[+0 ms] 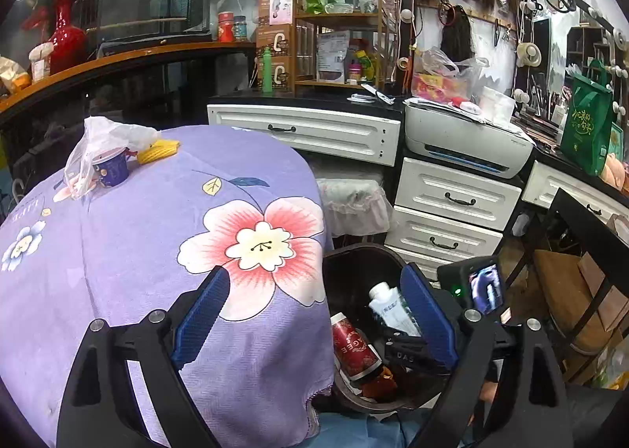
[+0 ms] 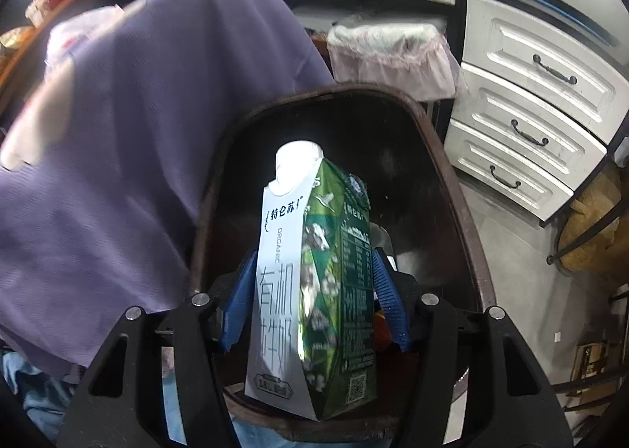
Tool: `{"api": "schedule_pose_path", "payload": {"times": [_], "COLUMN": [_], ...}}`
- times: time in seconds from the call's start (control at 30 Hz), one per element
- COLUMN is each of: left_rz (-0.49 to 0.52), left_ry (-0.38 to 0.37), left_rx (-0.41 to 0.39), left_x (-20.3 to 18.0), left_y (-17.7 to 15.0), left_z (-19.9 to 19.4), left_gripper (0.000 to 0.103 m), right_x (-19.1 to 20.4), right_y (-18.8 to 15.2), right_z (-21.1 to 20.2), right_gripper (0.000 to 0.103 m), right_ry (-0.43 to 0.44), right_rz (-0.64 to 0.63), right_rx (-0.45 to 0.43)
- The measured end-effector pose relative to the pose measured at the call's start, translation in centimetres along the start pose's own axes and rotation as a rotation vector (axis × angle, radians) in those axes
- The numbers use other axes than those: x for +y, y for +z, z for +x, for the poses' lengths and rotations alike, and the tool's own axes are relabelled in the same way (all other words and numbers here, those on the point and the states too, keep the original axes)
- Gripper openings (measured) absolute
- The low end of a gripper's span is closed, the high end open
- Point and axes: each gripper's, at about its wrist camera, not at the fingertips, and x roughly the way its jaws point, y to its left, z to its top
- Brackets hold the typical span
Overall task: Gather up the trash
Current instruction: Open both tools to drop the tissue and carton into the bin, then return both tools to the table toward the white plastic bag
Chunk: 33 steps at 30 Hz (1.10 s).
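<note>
- The left gripper [image 1: 314, 314] is hovering with its jaws wide apart and nothing between them, over the edge of the purple floral tablecloth [image 1: 129, 251].
- A red can [image 1: 354, 346] and a milk carton [image 1: 393, 310] are lying in the dark bin [image 1: 354, 263].
- A purple cup [image 1: 112, 169] is sitting beside a plastic bag [image 1: 98, 141].

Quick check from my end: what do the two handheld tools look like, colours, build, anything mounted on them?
Both match. The left tool and the right tool each have a black angular frame with cut-out windows, silver round bolts at the joints, and two blue ribbed pads. In the left view, the right tool carries a small lit screen with a green light beside it. No cables or sleeves are clearly visible.
</note>
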Motion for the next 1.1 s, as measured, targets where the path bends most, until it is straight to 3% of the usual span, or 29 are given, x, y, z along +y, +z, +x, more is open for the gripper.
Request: {"api": "schedule_pose_path", "payload": {"times": [0.13,0.43,0.73,0.9,1.0,1.1], "left_rz": [-0.008,-0.02,-0.019,-0.015,-0.005,-0.011], "left_ry": [0.009,0.026,0.078,0.107,0.124,0.152], "left_rx": [-0.004,-0.011,-0.031,-0.045,-0.048,-0.046], "left_x": [0.5,1.9,4.9,7.1,8.7,11.1], "left_y": [0.0,0.1,1.2,2.2,2.9,3.8], "left_z": [-0.2,-0.8,-1.7,-2.3,-2.4,-2.3], "left_gripper": [0.09,0.093,0.095,0.096,0.097,0.097], "right_x": [0.0,0.4,1.2,3.4,5.1,7.0], "right_y": [-0.1,0.2,2.0,3.9,4.9,5.8], "right_z": [0.2,-2.2,-7.7,-10.8,-12.2,-13.1], "right_gripper": [0.068,0.068,0.068,0.068,0.077,0.078], "right_ry": [-0.007,-0.003,0.026,0.068,0.087,0.112], "right_rz": [0.005,-0.002,-0.005,-0.043,-0.075,-0.121], "right_rx": [0.002,-0.037,-0.149,-0.225,-0.261,-0.284]}}
